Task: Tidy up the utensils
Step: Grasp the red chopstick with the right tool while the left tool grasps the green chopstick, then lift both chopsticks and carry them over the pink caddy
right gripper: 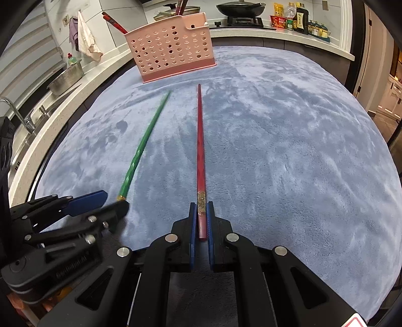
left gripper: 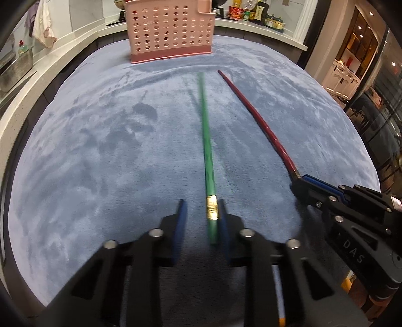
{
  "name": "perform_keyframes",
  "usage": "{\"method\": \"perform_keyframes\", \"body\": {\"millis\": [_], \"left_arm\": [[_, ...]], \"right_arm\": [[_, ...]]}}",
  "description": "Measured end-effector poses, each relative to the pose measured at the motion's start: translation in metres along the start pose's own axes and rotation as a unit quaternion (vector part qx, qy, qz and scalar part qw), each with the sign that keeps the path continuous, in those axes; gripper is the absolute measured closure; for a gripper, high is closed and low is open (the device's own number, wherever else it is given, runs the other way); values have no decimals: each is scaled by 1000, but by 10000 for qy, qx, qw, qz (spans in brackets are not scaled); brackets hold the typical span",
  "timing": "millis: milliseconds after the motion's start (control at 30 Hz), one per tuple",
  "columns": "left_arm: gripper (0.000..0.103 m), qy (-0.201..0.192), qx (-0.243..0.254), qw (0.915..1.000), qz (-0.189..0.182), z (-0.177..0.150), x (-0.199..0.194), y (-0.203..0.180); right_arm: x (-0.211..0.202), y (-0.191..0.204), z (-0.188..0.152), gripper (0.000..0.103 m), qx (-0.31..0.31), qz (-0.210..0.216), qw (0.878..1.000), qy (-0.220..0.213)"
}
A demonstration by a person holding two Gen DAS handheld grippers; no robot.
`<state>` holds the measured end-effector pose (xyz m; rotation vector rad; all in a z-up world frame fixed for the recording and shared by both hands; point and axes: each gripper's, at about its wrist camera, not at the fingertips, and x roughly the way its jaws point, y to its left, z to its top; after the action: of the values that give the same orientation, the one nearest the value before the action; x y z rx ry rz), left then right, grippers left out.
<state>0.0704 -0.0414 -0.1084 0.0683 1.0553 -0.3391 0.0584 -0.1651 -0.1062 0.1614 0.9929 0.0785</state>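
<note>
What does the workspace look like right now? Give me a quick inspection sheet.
Surface: blue plush cloth, rumpled nap.
Job's things: green chopstick and red chopstick point toward the pink perforated holder, which already has red chopsticks in it.
Clutter: nothing seen on the cloth.
Grippers: left gripper jaws apart around the green chopstick's gold-banded end; right gripper shut on the red chopstick.
Cables: nothing seen.
Surroundings: counter with wok, bottles, colander, hanging towels.
</note>
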Motion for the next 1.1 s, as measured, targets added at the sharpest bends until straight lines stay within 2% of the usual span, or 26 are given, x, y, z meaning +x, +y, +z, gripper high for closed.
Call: {"method": "perform_keyframes", "body": {"millis": [67,200,500,867,1100], "left_arm": [[95,-19,-47,10000,-18,-1,-1,4],[95,-56,-86,9999,-40,1,-5,6],[95,-579,-267,9979,-88,21,-45,15],[95,-1255,-461,9910,-20,66,-93,30],[95,-1710,-493,9840,79,98,-118,40]], "right_arm": [[0,0,0,96,-7,8,10000,0],[-4,1,0,96,-34,17,10000,-53],[-27,1,11,96,-8,22,9993,-378],[-82,-3,63,96,176,188,9913,-1292],[-101,-9,99,96,312,250,9836,-1759]]}}
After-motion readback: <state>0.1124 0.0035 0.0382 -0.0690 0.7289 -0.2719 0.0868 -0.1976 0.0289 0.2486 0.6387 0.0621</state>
